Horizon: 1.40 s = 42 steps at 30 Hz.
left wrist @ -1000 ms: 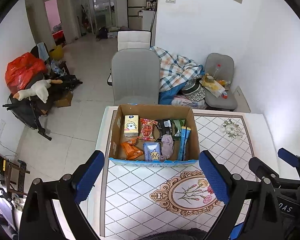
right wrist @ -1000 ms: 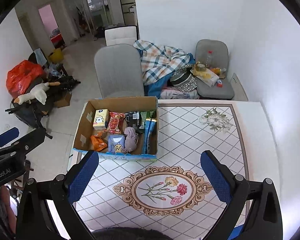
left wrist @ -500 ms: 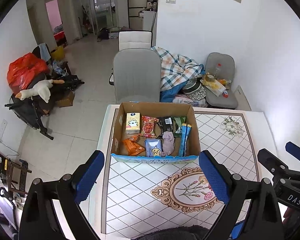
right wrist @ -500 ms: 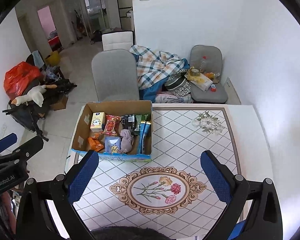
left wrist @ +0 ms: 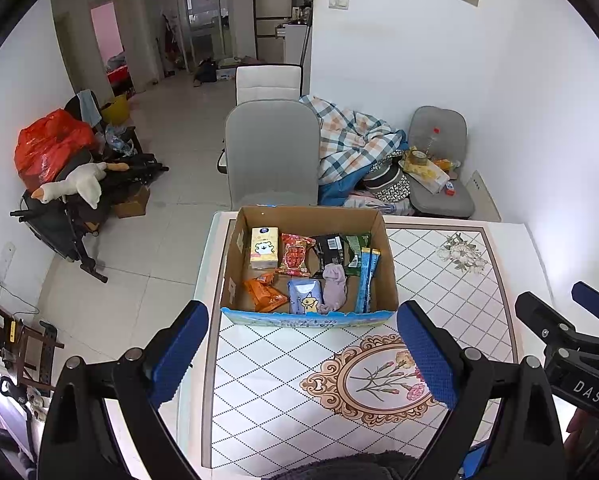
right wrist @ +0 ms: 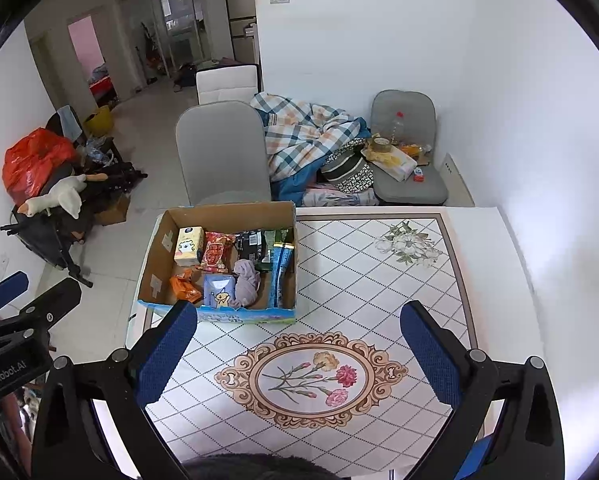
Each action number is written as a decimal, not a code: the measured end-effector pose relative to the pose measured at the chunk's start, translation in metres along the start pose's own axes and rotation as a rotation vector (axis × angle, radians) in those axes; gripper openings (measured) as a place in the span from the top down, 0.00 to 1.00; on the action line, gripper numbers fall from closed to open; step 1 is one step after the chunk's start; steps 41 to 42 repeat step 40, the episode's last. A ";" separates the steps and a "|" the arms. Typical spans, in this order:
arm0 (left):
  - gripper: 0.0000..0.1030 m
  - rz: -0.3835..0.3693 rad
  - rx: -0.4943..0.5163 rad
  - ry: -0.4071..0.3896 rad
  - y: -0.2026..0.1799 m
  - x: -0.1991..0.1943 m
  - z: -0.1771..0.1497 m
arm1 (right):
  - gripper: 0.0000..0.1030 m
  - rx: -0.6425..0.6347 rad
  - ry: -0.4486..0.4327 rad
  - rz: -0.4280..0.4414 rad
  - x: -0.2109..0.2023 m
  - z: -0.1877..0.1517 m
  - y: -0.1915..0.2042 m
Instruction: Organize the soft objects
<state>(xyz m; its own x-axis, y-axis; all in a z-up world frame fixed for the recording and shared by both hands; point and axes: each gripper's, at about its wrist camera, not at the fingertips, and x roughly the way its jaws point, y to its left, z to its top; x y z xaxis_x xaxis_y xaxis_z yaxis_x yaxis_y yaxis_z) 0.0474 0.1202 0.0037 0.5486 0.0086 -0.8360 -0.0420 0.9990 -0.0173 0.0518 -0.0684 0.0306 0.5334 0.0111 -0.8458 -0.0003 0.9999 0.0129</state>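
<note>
An open cardboard box (left wrist: 385, 240) stands at the far left of the table; it also shows in the right wrist view (right wrist: 155, 256). Inside lie a purple sock (left wrist: 333, 286) (right wrist: 245, 282), a blue tissue pack (left wrist: 304, 296) (right wrist: 218, 290), a yellow tissue pack (left wrist: 264, 247), orange and red snack bags and blue stick packets. My left gripper (left wrist: 301, 354) is open and empty, high above the table in front of the box. My right gripper (right wrist: 299, 354) is open and empty, above the floral medallion.
The table has a tiled floral cloth (right wrist: 379, 280). A grey chair (left wrist: 271, 160) stands behind the box. A plaid blanket (left wrist: 351, 140) and a cluttered seat (left wrist: 439, 184) lie against the wall. A stroller with a plush goose (left wrist: 75, 184) is on the left.
Both grippers have drawn back and risen a little from the box, so it looks smaller and farther. Both stay open. The things in the box have not moved.
</note>
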 end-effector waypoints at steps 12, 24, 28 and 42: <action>0.06 0.006 0.004 0.000 -0.001 0.001 0.002 | 0.00 -0.002 -0.007 -0.009 -0.003 0.001 0.001; 0.06 -0.004 0.011 0.010 -0.004 0.002 -0.001 | 0.00 0.001 -0.003 -0.015 -0.002 0.000 0.000; 0.06 -0.005 0.010 0.011 -0.004 0.003 -0.001 | 0.00 0.012 -0.007 -0.017 -0.001 0.001 -0.002; 0.06 -0.001 0.008 0.015 -0.004 0.001 -0.005 | 0.00 0.021 -0.006 -0.022 0.002 0.000 -0.004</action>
